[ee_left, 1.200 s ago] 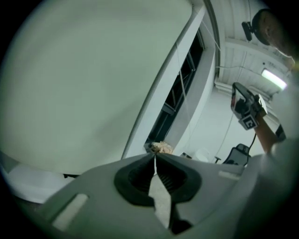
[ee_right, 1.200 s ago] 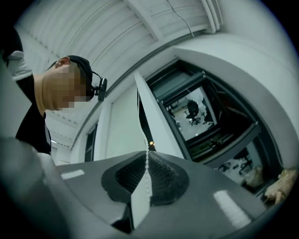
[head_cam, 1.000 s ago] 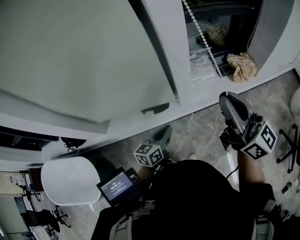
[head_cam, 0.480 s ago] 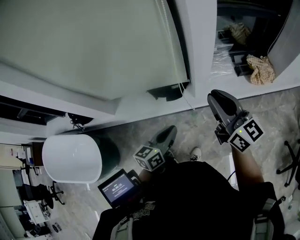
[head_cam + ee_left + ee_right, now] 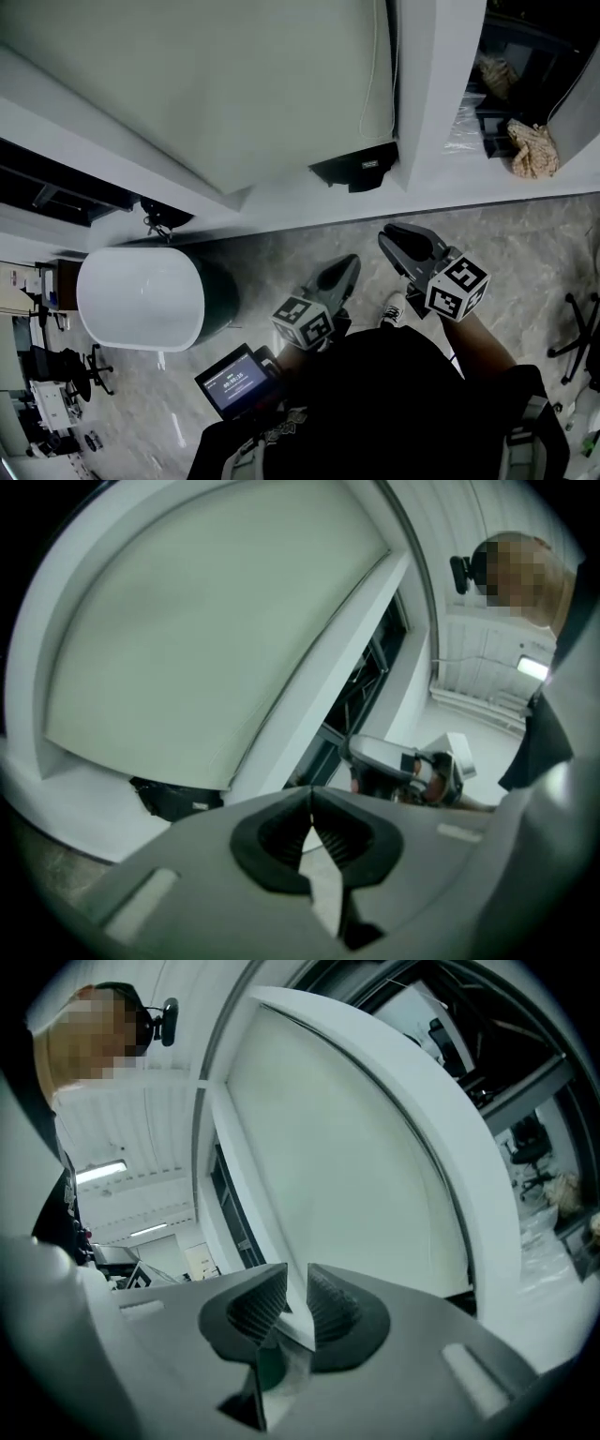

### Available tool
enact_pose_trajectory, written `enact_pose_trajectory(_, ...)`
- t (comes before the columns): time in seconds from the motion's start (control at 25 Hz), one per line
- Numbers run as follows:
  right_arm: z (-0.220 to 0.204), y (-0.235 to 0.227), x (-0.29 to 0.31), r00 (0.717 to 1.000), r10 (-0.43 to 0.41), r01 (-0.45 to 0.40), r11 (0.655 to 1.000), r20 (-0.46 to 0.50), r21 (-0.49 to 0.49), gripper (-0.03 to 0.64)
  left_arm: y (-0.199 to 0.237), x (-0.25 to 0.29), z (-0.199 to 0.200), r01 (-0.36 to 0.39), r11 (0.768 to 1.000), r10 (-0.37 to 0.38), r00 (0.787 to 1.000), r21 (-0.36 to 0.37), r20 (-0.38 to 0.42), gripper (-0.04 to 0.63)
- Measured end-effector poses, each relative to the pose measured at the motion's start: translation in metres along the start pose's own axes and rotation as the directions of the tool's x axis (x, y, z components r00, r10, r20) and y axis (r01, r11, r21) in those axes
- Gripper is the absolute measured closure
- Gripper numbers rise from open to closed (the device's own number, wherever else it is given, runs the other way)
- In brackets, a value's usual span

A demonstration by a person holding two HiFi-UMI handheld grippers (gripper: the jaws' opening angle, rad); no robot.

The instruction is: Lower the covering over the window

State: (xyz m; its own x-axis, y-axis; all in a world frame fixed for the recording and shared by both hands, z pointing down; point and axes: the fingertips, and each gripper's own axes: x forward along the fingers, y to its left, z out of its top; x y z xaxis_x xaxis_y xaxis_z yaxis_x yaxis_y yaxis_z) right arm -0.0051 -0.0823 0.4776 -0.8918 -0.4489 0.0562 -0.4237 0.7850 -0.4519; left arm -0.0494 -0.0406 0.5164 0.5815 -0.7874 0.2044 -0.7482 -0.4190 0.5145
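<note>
Matt blind, smooth white frame, polished floor

The roller blind (image 5: 216,84) looks like a matt, pale, cloth-like sheet, smooth and uncreased; the window frame (image 5: 436,94) is smooth white, painted or plastic; the floor (image 5: 525,244) is polished grey stone-look tile with pale veins; a crumpled cloth (image 5: 531,148) is tan and rough, beside clear crinkled plastic film (image 5: 462,139); the left tool (image 5: 311,794) has a matt grey plastic shell and dark ridged pads (image 5: 277,841).
</note>
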Motion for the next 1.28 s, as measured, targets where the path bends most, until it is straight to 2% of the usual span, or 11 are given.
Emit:
enact_pose_trajectory(0.16, -0.049, 0.047, 0.016, 0.999, 0.02, -0.015, 0.996, -0.049, 0.091, 0.553, 0.022, -0.061, -0.004, -0.042, 0.999, 0.042, 0.998, -0.005, 0.041, 0.592)
enact_pose_trajectory(0.32, -0.086, 0.104, 0.034, 0.999, 0.028, -0.02, 0.985, -0.046, 0.174, 0.534, 0.047, -0.129, -0.016, -0.081, 0.996, 0.08, 0.995, 0.021, 0.053, 0.592)
enact_pose_trajectory(0.44, -0.113, 0.148, 0.044, 0.998, 0.032, -0.022, 0.986, -0.057, 0.167, 0.534, 0.057, -0.173, -0.029, -0.088, 0.996, 0.088, 0.995, -0.001, 0.051, 0.592)
enact_pose_trajectory(0.6, -0.151, 0.193, 0.044, 0.996, 0.003, 0.012, 0.986, -0.091, 0.164, 0.534, 0.06, -0.213, -0.056, -0.049, 0.997, 0.051, 0.998, -0.062, 0.024, 0.592)
enact_pose_trajectory(0.72, -0.168, 0.214, 0.03, 0.993, -0.043, 0.06, 0.985, -0.106, 0.16, 0.534, 0.053, -0.23, -0.075, -0.004, 0.995, 0.004, 1.0, -0.097, -0.001, 0.592)
enact_pose_trajectory(0.88, -0.175, 0.226, 0.011, 0.99, -0.097, 0.112, 0.983, -0.105, 0.145, 0.534, 0.037, -0.238, -0.087, 0.05, 0.994, -0.051, 0.999, -0.1, -0.004, 0.592)
enact_pose_trajectory(1.16, -0.169, 0.244, -0.002, 0.989, -0.087, 0.094, 0.994, -0.116, 0.056, 0.534, 0.025, -0.247, -0.092, 0.047, 0.99, -0.043, 0.998, -0.131, 0.037, 0.592)
enact_pose_trajectory(1.28, -0.16, 0.241, -0.014, 0.991, -0.094, 0.1, 0.993, -0.096, 0.067, 0.534, 0.009, -0.237, -0.095, 0.064, 0.99, -0.062, 0.998, -0.124, 0.021, 0.592)
